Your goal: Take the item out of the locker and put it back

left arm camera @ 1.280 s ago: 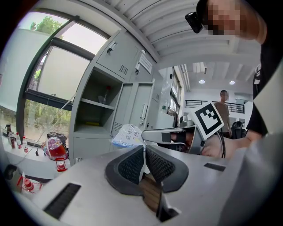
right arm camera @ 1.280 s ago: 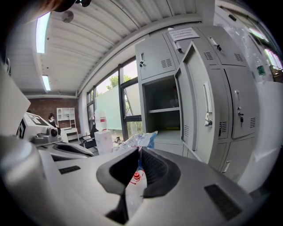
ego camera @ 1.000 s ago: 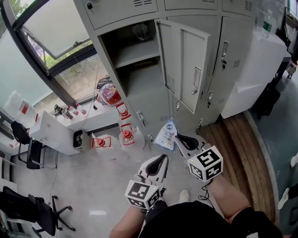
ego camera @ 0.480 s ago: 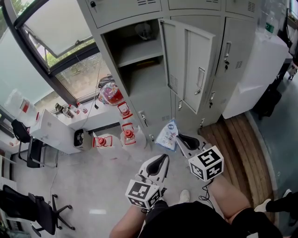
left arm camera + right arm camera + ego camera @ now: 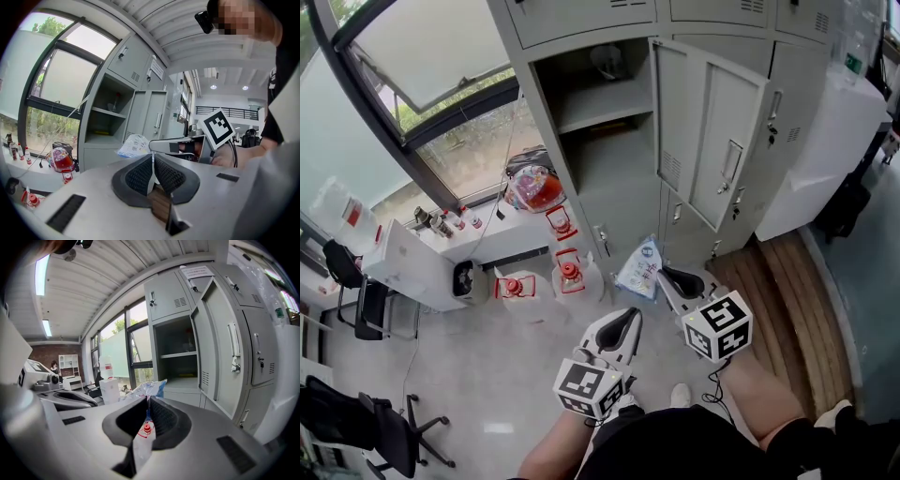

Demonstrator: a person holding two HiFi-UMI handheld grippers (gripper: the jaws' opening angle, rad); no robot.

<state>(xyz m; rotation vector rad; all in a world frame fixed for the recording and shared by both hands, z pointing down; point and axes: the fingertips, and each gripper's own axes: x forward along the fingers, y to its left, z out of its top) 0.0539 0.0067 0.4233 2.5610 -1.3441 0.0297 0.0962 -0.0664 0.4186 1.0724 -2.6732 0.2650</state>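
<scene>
Pinching a white-and-blue plastic packet (image 5: pixel 639 267) jutting forward from its jaws, right gripper (image 5: pixel 668 278) is facing the open grey metal locker (image 5: pixel 619 178) ahead; left gripper (image 5: pixel 623 324) is hanging back, jaws closed on nothing.

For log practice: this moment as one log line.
right gripper: shut on bag | left gripper: shut, empty | locker: open | bag: outside locker

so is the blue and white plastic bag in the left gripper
No, the right gripper pinches the plastic bag; the left gripper holds nothing.
</scene>
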